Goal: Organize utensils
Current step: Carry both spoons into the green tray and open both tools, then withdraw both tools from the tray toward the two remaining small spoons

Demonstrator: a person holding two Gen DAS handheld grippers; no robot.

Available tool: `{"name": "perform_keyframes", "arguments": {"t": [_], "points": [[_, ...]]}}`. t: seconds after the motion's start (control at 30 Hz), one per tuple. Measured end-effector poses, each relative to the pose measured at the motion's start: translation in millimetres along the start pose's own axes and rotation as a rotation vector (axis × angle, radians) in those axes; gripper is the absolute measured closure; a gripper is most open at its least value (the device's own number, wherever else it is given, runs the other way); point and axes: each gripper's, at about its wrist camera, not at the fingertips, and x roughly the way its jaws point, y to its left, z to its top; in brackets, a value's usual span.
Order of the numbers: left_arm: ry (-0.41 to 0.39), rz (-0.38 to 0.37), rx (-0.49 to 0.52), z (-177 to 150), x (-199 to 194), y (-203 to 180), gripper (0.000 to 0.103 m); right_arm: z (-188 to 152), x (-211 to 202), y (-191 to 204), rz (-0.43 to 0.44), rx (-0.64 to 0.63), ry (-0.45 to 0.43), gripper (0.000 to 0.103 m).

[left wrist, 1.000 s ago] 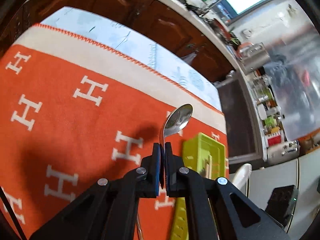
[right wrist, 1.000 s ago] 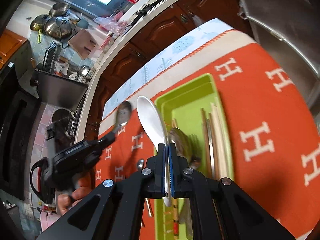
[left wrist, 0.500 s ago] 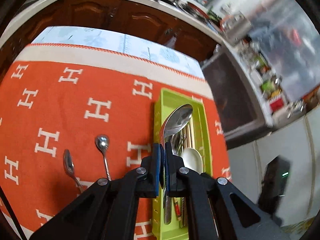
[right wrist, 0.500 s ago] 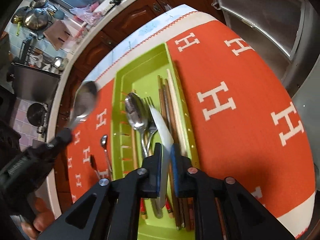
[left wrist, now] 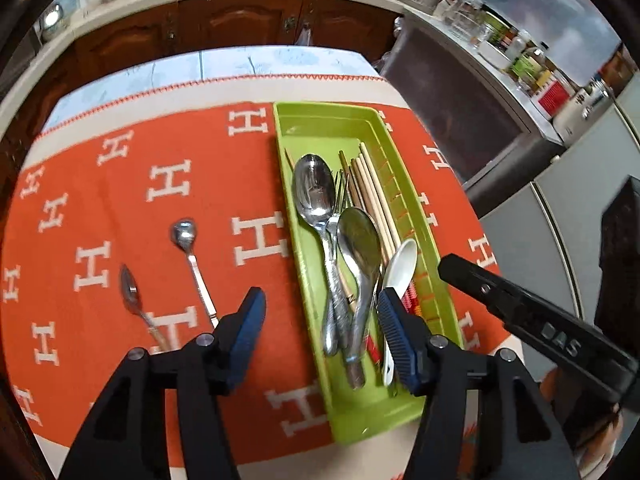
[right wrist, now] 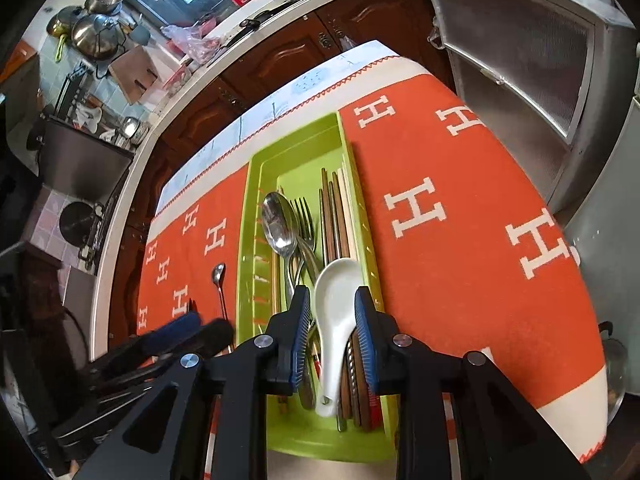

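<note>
Jaws on my left gripper point(left wrist: 320, 312) have just been opening and now stand well apart, nothing between the pads; the steel spoon point(left wrist: 359, 248) lies loose in the green tray point(left wrist: 320, 114), bowl toward twelve o'clock, its handle running back under the right-hand pad. On my right gripper point(right wrist: 332, 320) the jaws have also just been opening; they stand a little apart with the white spoon point(right wrist: 335, 300) between them, and I see a gap on each side of it, so I read it as let go, resting on the chopsticks point(right wrist: 334, 216).

From the left wrist view, a second steel spoon point(left wrist: 314, 194) lies at eleven o'clock of the first, just beside it, and a fork point(left wrist: 341, 188) pokes out between them. Pale and brown chopsticks lie along the tray's three o'clock wall. The white spoon sits at four o'clock of my spoon, touching the chopsticks.

Outside the tray, at nine o'clock, two small spoons lie on the orange cloth point(left wrist: 120, 208): one point(left wrist: 188, 248) nearer the tray, the other point(left wrist: 134, 300) farther out at eight o'clock. That cloth covers the counter point(left wrist: 248, 62), with brown cupboards point(left wrist: 240, 20) beyond at twelve.
</note>
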Motion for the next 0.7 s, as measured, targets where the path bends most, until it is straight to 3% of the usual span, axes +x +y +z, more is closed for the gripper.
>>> {"name": "perform_keyframes", "arguments": {"t": [0.17, 0.4, 0.7], "points": [[-0.018, 0.030, -0.019, -8, -30, 26, 0.046, -4, 5, 14, 0.005, -0.047, 0.021, 0.080], [-0.044, 0.090, -0.134, -9, -55, 87, 0.042, -13, 7, 58, 0.039, -0.167, 0.046, 0.080], [-0.004, 0.115, -0.278, -21, -40, 156, 0.040, -19, 36, 139, 0.078, -0.357, 0.100, 0.080]]}}
